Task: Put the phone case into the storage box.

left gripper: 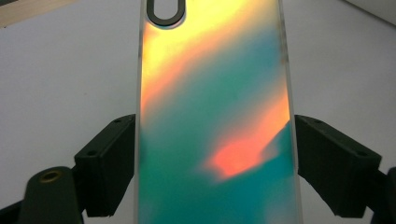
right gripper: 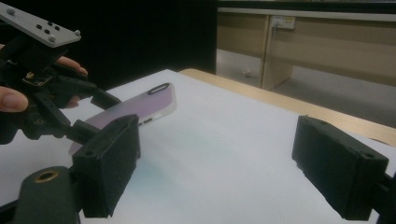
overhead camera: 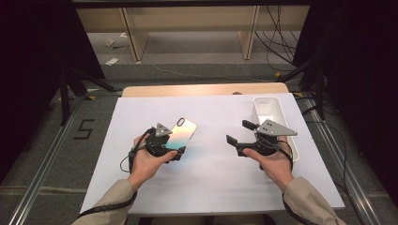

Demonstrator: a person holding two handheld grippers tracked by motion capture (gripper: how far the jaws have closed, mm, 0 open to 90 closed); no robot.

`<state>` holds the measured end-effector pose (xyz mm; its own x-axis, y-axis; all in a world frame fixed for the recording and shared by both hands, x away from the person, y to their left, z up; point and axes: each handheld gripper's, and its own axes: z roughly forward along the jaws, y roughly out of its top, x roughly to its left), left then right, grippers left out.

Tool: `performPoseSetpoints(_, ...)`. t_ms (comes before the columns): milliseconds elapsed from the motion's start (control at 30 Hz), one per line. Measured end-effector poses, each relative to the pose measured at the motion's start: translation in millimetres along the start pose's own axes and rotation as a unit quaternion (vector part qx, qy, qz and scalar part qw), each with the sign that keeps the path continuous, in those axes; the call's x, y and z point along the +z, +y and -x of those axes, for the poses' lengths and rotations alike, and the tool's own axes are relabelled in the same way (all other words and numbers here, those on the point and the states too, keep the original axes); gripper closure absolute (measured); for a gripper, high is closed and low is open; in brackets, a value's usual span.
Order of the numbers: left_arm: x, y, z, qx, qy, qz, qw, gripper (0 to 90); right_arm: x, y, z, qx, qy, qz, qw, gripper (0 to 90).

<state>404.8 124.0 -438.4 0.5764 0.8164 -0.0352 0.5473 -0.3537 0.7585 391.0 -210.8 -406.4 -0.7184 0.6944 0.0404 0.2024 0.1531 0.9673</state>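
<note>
Left gripper [overhead camera: 176, 140] clamps the phone case [overhead camera: 182, 133] by its edges; right gripper [overhead camera: 240, 133], beside the tray [overhead camera: 277, 110], stands apart, empty.

The phone case [left gripper: 215, 116] looks glossy, iridescent plastic; the table sheet [overhead camera: 211, 168] seems matt paper.

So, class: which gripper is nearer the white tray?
Right. The right gripper hovers open just beside the white tray, while the left gripper holds the phone case across the table.
</note>
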Motion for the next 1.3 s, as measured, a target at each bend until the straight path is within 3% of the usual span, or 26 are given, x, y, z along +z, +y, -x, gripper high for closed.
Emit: performPoseSetpoints(1300,2.1,4.2,39.7,0.038,-0.041,0.010,0.9984,16.7,28.7,1.5,-4.0,0.009,0.009,-0.013,0.9998,16.2)
